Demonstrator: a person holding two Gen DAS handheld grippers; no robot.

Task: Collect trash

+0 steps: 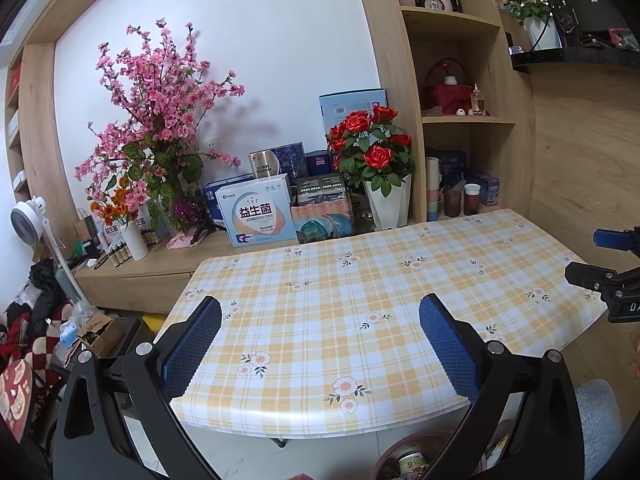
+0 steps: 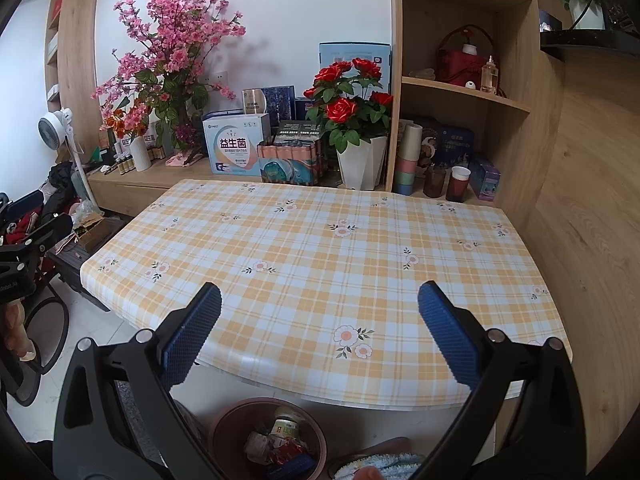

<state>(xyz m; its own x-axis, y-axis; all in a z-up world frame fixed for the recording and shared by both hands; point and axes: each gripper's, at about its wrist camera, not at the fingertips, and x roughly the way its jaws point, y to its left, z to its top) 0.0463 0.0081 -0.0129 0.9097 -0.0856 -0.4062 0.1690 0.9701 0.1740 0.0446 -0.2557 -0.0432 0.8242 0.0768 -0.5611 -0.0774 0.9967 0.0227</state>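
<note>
Yellow-and-white checked vinyl covers the tabletop [image 2: 320,248], bare of litter. I hold my left claw [image 1: 320,344] and right claw [image 2: 320,336] spread apart, empty. Trash sits in the round brown plastic bin [image 2: 268,440] at six o'clock, suggesting collection is finished.

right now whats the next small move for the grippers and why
Probably none beyond drawing both back. The checked tabletop shows no trash, the bin under its near edge already holds wrappers and a cup, and the left gripper and right gripper are open and hold nothing. The job looks done.
</note>
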